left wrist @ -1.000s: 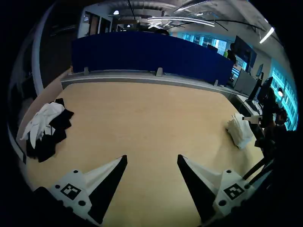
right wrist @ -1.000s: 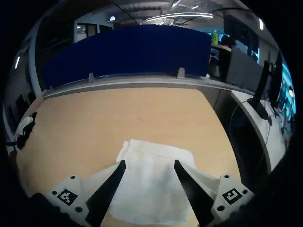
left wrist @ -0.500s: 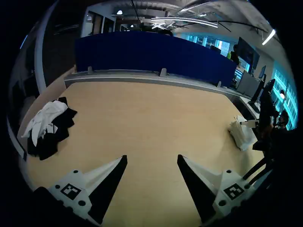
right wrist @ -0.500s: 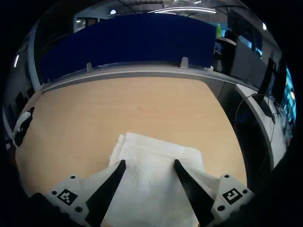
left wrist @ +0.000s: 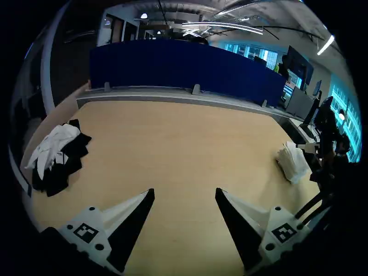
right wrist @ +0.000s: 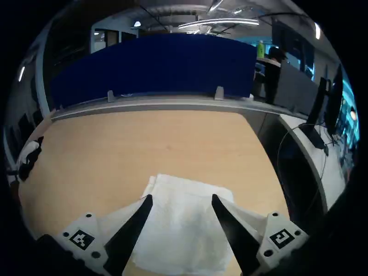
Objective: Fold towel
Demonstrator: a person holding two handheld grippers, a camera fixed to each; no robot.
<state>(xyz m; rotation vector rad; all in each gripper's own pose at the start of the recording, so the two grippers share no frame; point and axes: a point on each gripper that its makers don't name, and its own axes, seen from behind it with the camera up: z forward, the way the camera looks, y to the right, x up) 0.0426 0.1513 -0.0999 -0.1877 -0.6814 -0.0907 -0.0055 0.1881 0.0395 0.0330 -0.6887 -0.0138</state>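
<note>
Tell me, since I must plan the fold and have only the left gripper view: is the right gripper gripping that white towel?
Observer: No. In the right gripper view the right gripper is open, its fingers spread over the towel, pinching nothing.
Operator: Is the towel bunched up?
Observer: No, it lies flat on the table as a neat rectangle, with layered edges showing at its far left corner.

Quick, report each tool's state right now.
Left tool: open, holding nothing, over the light wooden table.
Right tool: open, holding nothing, over the folded white cloth towel.
</note>
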